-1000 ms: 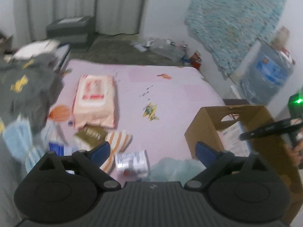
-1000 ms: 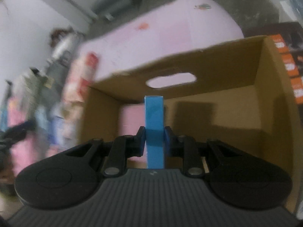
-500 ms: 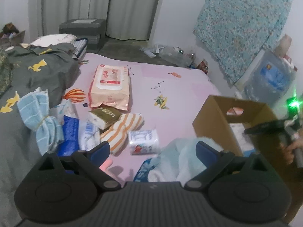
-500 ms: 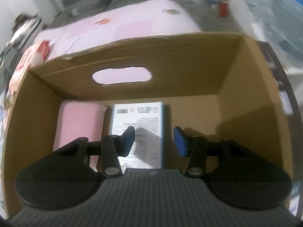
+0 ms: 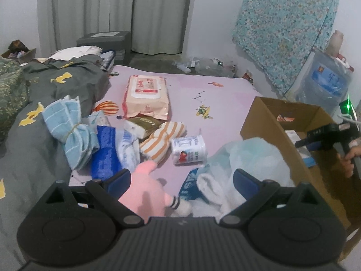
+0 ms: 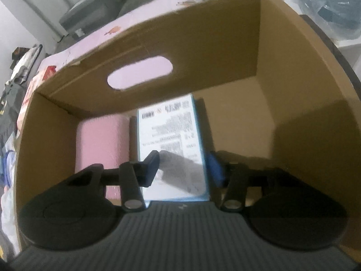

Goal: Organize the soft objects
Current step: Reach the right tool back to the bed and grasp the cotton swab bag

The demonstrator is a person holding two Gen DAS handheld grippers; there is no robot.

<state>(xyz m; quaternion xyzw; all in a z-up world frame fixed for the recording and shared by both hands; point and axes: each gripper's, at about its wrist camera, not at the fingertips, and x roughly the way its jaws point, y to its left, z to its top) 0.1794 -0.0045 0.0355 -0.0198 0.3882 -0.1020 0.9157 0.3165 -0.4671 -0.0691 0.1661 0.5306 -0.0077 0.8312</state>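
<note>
While the blue-edged packet (image 6: 172,144) lies flat in the cardboard box (image 6: 225,45) beside a pink roll (image 6: 102,142), the right gripper (image 6: 183,167) hangs released above; withdrawing carelessly could snag the near wall. Left gripper (image 5: 182,180) gapes empty.

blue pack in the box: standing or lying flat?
Lying flat. The blue pack rests label-up on the floor of the box, beside a pink roll; the open right tongs hover above it.
</note>
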